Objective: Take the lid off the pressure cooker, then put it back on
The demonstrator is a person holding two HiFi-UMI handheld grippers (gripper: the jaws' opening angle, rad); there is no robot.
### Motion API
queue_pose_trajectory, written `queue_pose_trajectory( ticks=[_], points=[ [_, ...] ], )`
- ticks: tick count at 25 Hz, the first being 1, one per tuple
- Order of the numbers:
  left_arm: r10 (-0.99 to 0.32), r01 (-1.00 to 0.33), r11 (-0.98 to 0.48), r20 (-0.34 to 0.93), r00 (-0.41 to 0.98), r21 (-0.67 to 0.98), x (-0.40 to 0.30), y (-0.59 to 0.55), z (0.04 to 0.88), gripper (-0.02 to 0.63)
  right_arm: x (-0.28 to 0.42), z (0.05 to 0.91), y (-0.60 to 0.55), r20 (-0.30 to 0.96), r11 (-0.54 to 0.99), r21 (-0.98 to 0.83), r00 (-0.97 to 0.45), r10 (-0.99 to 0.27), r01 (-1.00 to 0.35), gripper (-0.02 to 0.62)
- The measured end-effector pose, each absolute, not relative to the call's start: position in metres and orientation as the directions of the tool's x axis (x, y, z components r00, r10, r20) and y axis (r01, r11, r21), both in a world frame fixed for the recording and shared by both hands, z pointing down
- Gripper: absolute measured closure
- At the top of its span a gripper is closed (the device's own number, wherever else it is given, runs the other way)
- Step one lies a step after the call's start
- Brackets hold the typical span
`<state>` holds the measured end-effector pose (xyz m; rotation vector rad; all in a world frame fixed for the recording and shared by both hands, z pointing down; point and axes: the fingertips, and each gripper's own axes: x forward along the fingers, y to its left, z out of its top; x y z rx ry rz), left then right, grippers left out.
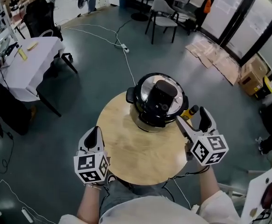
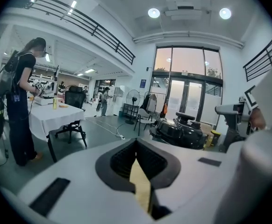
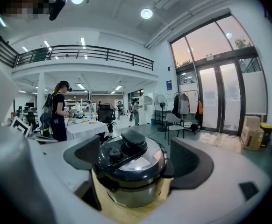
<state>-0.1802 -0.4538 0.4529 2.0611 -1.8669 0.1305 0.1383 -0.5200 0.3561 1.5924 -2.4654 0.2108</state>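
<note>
Head view, read left to right. The left gripper [image 1: 93, 133] is held over the near left edge of the round wooden table [image 1: 126, 153], with its marker cube towards the person. Its jaws are drawn together on nothing, and its own view shows only a thin sliver of tabletop between the dark pads [image 2: 122, 160]. This claw is well apart from the pressure cooker [image 1: 157, 107], which stands upright at the far edge of the tabletop, a little right of the middle. The lid [image 1: 147, 90] is seated on the pot, steel-coloured with a black rim, and a black handle [image 1: 163, 94] runs across its top. The right gripper [image 1: 192, 116] is held at the right edge of the tabletop, just beside the near right side of the cooker and pointing towards it. Its jaws are spread wide and hold nothing. In the right gripper view the cooker fills the gap between the two pads and sits slightly ahead of them; the frames do not settle whether they touch it. Surroundings: a table with a white cloth [image 1: 31, 64] on the floor at far left, a chair [image 1: 163, 13] beyond the cooker and flattened cardboard [image 1: 215, 55] at far right.
</note>
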Motion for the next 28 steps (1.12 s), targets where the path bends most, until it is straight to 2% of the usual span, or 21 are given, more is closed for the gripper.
queue_pose_trajectory(
  ticks=[18, 28],
  points=[
    [-0.929, -0.975, 0.035, 0.366, 0.049, 0.22, -0.185, -0.48, 0.487, 0.611, 0.081, 0.383, -0.628, 0.345, 0.667, 0.03, -0.619, -0.706, -0.744, 0.138],
    [-0.918, -0.964, 0.105, 0.398, 0.0, 0.243, -0.195, -0.478, 0.51, 0.612, 0.062, 0.412, -0.642, 0.443, 0.761, 0.023, -0.676, -0.589, -0.648, 0.156]
  ],
)
